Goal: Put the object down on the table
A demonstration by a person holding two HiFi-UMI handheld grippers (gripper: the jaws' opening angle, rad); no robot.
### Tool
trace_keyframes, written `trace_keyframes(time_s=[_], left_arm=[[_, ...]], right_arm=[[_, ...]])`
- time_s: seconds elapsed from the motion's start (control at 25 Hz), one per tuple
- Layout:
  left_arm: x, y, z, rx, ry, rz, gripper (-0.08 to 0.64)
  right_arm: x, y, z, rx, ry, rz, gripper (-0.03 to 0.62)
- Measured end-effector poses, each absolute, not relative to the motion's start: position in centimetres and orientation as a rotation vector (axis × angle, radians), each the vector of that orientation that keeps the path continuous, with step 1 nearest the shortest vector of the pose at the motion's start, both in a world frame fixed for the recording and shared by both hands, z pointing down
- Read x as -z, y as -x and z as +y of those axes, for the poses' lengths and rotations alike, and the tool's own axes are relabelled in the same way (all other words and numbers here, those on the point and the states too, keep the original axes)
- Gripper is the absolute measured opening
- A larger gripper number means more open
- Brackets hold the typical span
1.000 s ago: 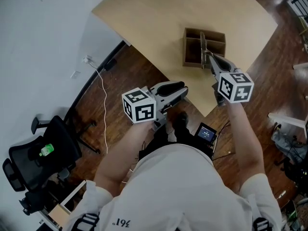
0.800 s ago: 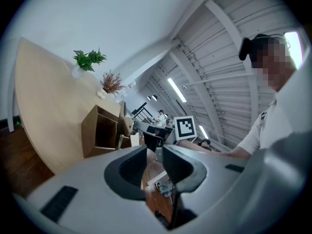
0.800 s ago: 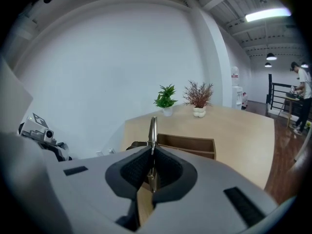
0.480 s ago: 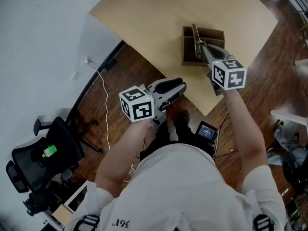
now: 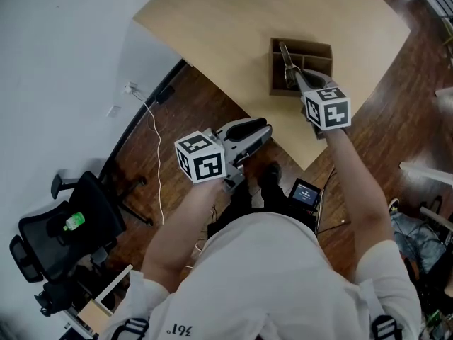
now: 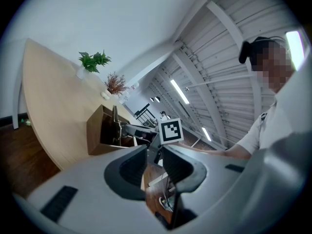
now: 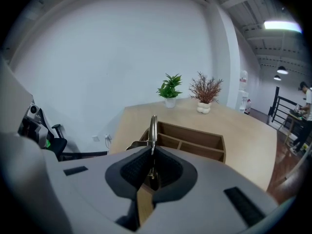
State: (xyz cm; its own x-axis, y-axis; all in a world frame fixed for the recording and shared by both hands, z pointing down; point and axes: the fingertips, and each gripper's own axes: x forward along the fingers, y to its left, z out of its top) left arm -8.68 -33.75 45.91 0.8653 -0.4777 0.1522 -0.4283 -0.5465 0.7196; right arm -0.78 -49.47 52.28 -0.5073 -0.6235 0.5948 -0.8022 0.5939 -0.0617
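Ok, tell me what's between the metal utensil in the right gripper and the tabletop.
The brown wooden divided box is: the thin metal utensil, clamped in the right gripper's jaws, appears to hang over one of its compartments. Bare light wooden table lies open all around the box.

A divided box (image 5: pixel 311 46) sits on the table (image 5: pixel 212 20), a potted plant (image 7: pixel 169 87) behind it.

Plain white wall (image 5: pixel 64 34) fills the head view's upper left, with dark wood plank floor (image 5: pixel 191 101) below it. A pale wooden table with a curved edge (image 5: pixel 212 20) sits top centre. There's a black office chair (image 5: pixel 56 236) lower left, a white cable (image 5: pixel 154 154) nearby, and long ceiling strip lights (image 6: pixel 179 90) overhead.
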Motion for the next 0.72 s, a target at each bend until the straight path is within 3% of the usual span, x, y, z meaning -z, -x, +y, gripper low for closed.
trace_keyframes(time_s=[0.64, 0.72], left_arm=[[-46.0, 9.9, -33.4, 0.102, -2.208, -0.672, 0.094], [-45.9, 9.9, -33.4, 0.099, -2.207, -0.672, 0.094]], right_arm=[[-54.4, 2.2, -49.3, -0.446, -1.078, -2.260, 0.024], [-54.6, 2.3, -49.2, -0.421, -1.057, -2.242, 0.084]])
